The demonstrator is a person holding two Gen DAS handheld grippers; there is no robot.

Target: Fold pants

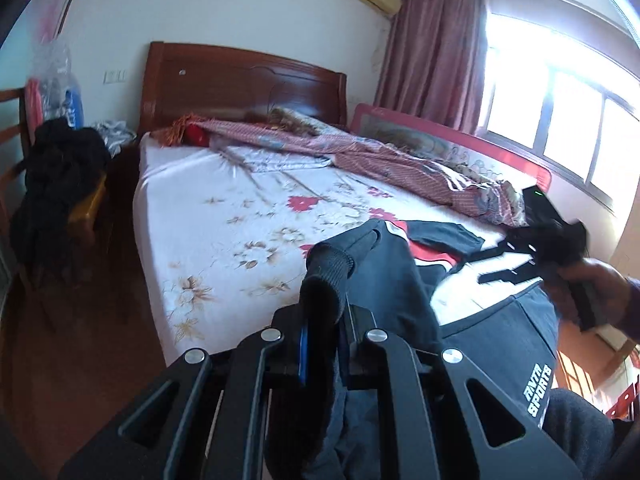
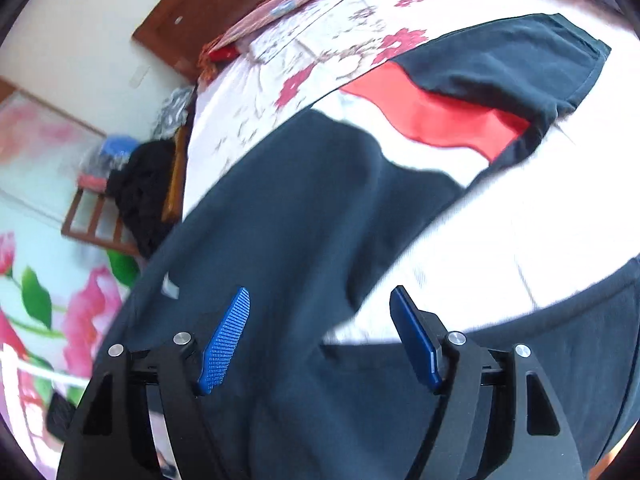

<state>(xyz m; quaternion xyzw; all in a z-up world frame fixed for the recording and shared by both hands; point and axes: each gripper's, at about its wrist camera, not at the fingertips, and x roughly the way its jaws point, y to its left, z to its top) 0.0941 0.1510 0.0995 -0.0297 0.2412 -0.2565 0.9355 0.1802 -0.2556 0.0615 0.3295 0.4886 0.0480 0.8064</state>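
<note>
The dark navy pants (image 1: 392, 280) hang from my left gripper (image 1: 324, 316), which is shut on a ribbed cuff end and holds it above the foot of the bed. A "SPORTS" print shows on the fabric at lower right. My right gripper (image 2: 320, 304) is open, its blue pads (image 2: 226, 340) spread over the pants fabric (image 2: 300, 208) without gripping it. The right gripper also shows in the left wrist view (image 1: 560, 248), held in a hand at the right.
A white, red and navy shirt (image 2: 460, 120) lies flat on the flowered bed sheet (image 1: 224, 216). A rumpled quilt (image 1: 380, 156) lies by the wooden headboard (image 1: 244, 80). A chair with dark clothes (image 1: 60, 184) stands left of the bed.
</note>
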